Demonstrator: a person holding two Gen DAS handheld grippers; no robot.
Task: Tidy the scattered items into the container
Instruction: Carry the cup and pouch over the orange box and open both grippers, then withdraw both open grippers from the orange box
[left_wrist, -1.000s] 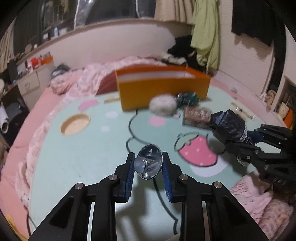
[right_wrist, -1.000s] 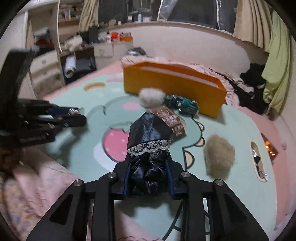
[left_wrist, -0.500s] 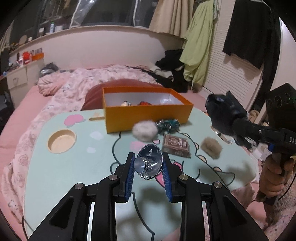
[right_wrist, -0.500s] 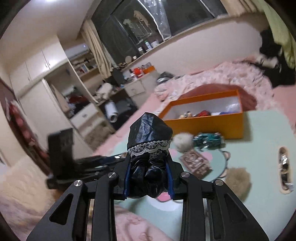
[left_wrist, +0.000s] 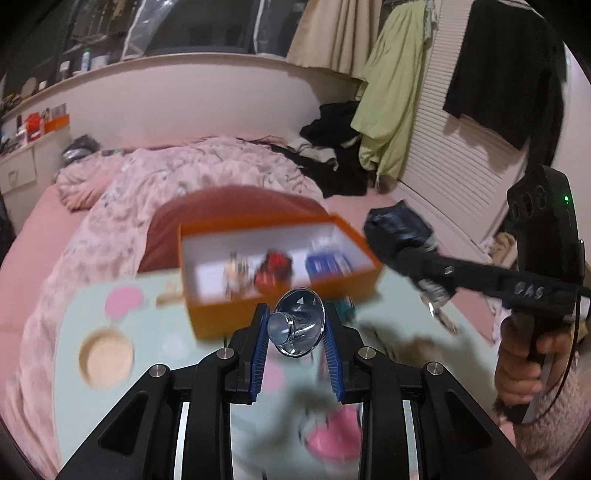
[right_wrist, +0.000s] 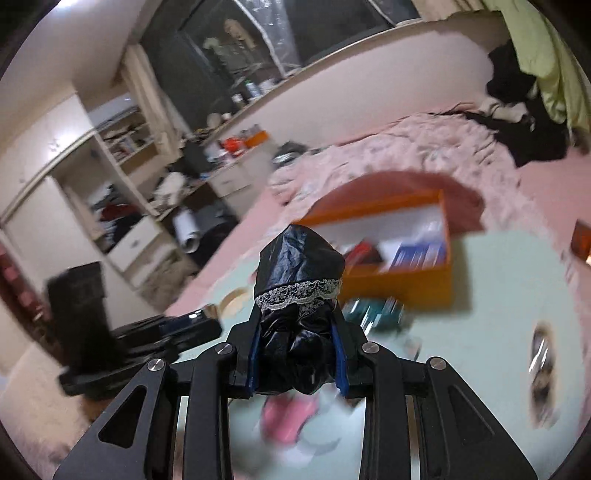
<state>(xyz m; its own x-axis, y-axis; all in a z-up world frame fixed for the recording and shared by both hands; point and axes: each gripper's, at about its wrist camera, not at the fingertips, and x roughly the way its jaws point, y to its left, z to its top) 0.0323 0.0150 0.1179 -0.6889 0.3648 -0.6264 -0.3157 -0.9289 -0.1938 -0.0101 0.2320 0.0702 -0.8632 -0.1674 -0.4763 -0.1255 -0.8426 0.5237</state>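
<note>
My left gripper (left_wrist: 295, 332) is clamped on a small shiny metal cup (left_wrist: 297, 326), its flared mouth facing away from me, both blue pads (left_wrist: 258, 343) pressed against its sides. From the left wrist view the orange box (left_wrist: 258, 291) sits dead ahead at twelve o'clock, just past the cup, resting on the mint-green play mat (left_wrist: 74, 332). The box is open on top and its white inside holds a small figure, a red item (left_wrist: 275, 266) and a blue packet (left_wrist: 327, 264), though blur keeps me from naming them better.

My right gripper (right_wrist: 297, 354) holds a black glossy bundle with a white lace band (right_wrist: 299, 273), pinched between its pads with the rounded top standing up above the fingers. In the left wrist view that same gripper (left_wrist: 413, 251) comes in from three o'clock, the black bundle hanging beside the box's right end, and a person's hand (left_wrist: 528, 362) grips the handle at about four o'clock.

From the right wrist view the box (right_wrist: 406, 280) lies at about one o'clock beyond the bundle, and the left gripper (right_wrist: 184, 325) shows at nine o'clock. A teal object (right_wrist: 373, 314) lies on the mat just in front of the box, too smeared to identify. A pink quilt (left_wrist: 166, 177) is heaped behind the box at about eleven o'clock.
</note>
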